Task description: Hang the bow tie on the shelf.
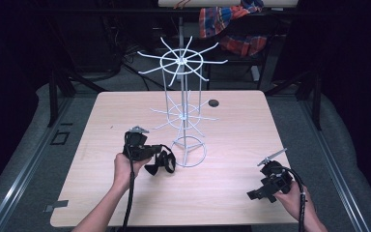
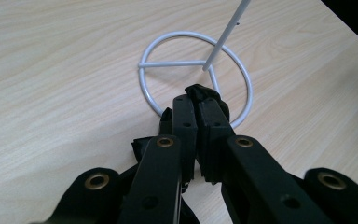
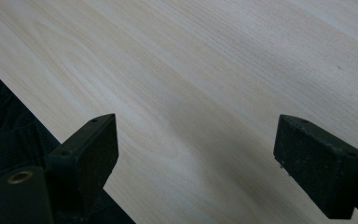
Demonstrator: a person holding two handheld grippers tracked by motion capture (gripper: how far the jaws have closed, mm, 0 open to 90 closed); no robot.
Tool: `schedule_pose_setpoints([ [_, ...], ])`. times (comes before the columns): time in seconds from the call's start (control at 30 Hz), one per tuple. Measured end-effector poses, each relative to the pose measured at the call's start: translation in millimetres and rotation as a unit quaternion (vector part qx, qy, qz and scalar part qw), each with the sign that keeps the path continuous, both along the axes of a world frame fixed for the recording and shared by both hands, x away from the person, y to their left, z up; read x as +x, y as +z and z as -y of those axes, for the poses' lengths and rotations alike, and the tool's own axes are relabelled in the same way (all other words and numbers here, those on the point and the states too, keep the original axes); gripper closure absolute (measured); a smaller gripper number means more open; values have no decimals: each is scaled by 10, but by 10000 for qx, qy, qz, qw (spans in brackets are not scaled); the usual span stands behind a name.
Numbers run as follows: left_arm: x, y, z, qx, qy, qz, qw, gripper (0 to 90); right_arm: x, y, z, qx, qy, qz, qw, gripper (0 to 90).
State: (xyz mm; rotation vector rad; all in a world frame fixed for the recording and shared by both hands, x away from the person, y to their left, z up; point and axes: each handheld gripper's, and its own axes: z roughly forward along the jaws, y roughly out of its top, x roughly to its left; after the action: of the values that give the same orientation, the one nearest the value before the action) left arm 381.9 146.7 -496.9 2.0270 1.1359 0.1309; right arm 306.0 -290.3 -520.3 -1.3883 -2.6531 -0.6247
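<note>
Item one, nearest: my right gripper (image 1: 263, 192), jaws spread wide, nothing between them, bare table (image 3: 205, 84) beneath.

Item two: my left gripper (image 1: 150, 157), jaws clenched on a black strap (image 2: 202, 94). A pinch pokes past my fingertips; the rest droops in loops below. I judge it light, soft and floppy, best held at a loop so it hangs open.

Item three, just beyond my left fingertips: white wire rack (image 1: 182, 96), its ring base (image 2: 193, 77) close ahead, its hooks above.

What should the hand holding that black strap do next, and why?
Probably lift it toward a hook: the left gripper is shut on the black strap, which hangs just beside the base ring of the white wire rack, whose arms are bare.
</note>
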Motion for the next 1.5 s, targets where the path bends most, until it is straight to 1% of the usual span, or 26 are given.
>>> schedule_pose_setpoints([
  [0.13,-25,36,-15,20,-18,55,10000,878,-1,-1,-4,25,-22,13,10000,135],
  [0.17,-42,59,-23,34,-24,105,9999,879,-1,0,-3,19,-18,17,10000,135],
  [0.33,-76,117,-51,81,-59,163,9998,880,-2,1,-1,28,-30,25,10000,135],
  [0.47,-89,146,-68,22,-61,219,9997,880,0,-1,-3,31,-44,21,10000,135],
  [0.63,-96,180,-96,50,-72,265,9996,880,-2,2,-2,12,-31,36,10000,135],
  [0.7,-105,191,-103,27,-64,270,9996,880,-14,-6,-9,85,-119,69,9999,135],
  [0.97,-101,229,-133,23,-63,349,9994,880,-9,-4,-7,36,-85,61,9999,135],
  [1.0,-97,250,-148,16,-58,355,9994,880,-9,1,-2,33,-66,39,10000,135],
  [1.03,-97,260,-156,-5,-36,369,9993,880,-12,-1,-5,63,-106,51,9999,135],
  [1.07,-98,272,-167,6,-25,387,9992,880,-8,12,3,-15,-52,35,10000,135],
  [1.17,-103,293,-192,-8,13,425,9991,880,-15,13,-5,-11,-41,42,10000,135],
  [1.23,-103,304,-201,12,6,428,9991,880,-23,10,-15,28,-58,51,10000,134],
  [1.3,-113,326,-208,21,21,464,9989,880,-26,14,-20,-11,-46,70,10000,134],
  [1.33,-118,332,-206,34,29,494,9988,880,-33,13,-26,21,-83,93,9999,135],
  [1.4,-130,355,-201,53,23,540,9985,880,-36,24,-31,-19,-44,93,9999,135],
  [1.43,-139,368,-200,42,22,578,9983,880,-37,24,-35,20,-45,108,9999,134],
  [1.47,-147,381,-195,69,15,606,9981,880,-42,27,-42,29,-57,91,9999,134],
  [1.5,-151,392,-187,139,22,642,9978,880,-41,27,-44,10,-5,93,10000,134],
])
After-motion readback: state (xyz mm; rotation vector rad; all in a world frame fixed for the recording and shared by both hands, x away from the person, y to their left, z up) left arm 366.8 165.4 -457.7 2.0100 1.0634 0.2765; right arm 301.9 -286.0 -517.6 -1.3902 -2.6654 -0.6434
